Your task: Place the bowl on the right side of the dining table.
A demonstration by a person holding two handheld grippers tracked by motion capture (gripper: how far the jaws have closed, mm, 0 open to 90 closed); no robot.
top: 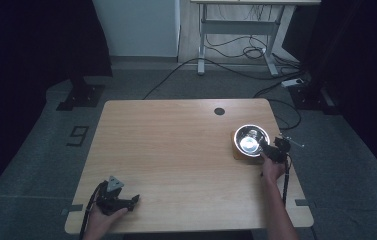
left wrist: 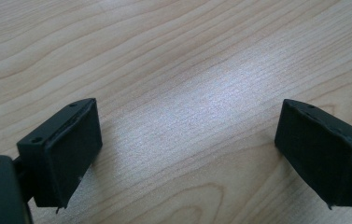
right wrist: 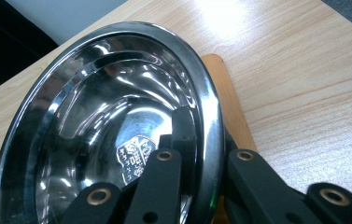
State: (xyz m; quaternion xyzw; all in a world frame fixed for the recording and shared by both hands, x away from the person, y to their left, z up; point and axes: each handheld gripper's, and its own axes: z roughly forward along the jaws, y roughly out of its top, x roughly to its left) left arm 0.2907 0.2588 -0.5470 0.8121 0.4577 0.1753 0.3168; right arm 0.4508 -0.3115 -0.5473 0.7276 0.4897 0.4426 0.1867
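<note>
**Steel bowl pinched at its rim**

The bowl (top: 251, 138) is seen on a wooden mat (top: 237, 150) near the table's (top: 176, 150) far right edge. Its rim is pinched by the right gripper (right wrist: 211, 186), one jaw inside, one outside. The polished steel is judged stiff, light and slippery; a firm rim grip is advised. The left gripper (left wrist: 187, 154) is spread wide over bare wood.

bowl (top: 251, 139) on board (top: 237, 151) at table (top: 176, 150) right edge, left hand-held gripper (top: 135, 201) near front-left corner
</note>
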